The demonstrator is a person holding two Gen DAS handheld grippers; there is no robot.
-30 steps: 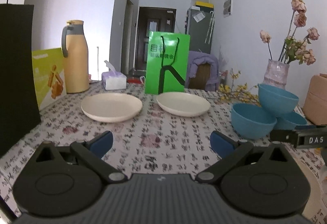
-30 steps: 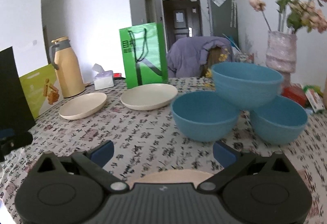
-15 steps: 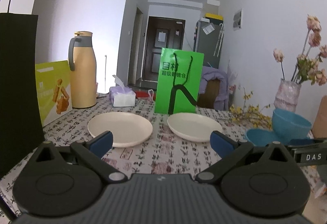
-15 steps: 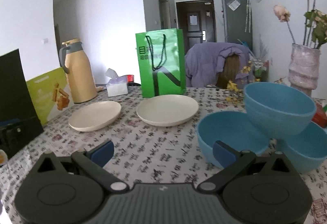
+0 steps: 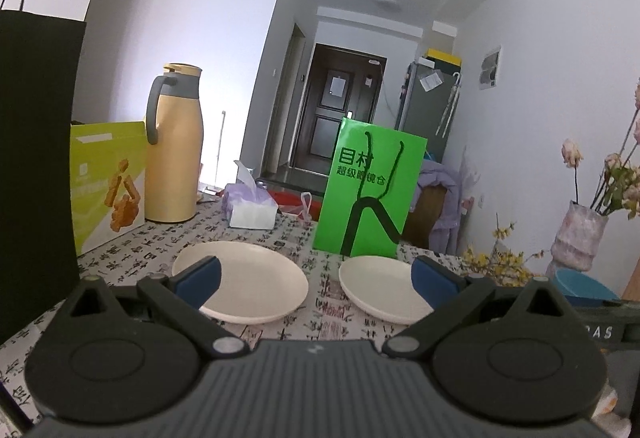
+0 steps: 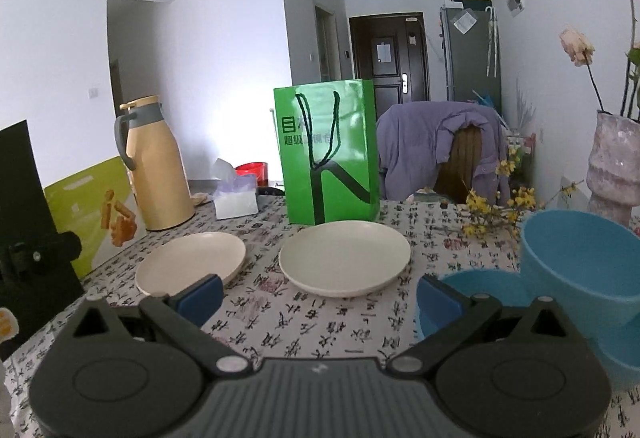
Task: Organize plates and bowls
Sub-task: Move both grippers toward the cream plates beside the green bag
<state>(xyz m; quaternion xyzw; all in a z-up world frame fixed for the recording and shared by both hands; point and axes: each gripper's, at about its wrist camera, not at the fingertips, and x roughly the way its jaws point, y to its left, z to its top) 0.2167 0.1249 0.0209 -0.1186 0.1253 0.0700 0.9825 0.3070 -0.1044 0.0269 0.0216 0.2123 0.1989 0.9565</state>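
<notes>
Plates [image 6: 344, 258] and bowls [image 6: 580, 262] sit apart on the patterned tablecloth [image 6: 304, 322] — nothing is gripped. Both the left gripper [image 5: 316, 280] and right gripper [image 6: 318, 296] are held wide and empty. An approach is judged underway — next, one plate's rim must be straddled.

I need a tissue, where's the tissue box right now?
In the right wrist view, the tissue box sits far left on the table, between the yellow thermos and the green bag.
</notes>
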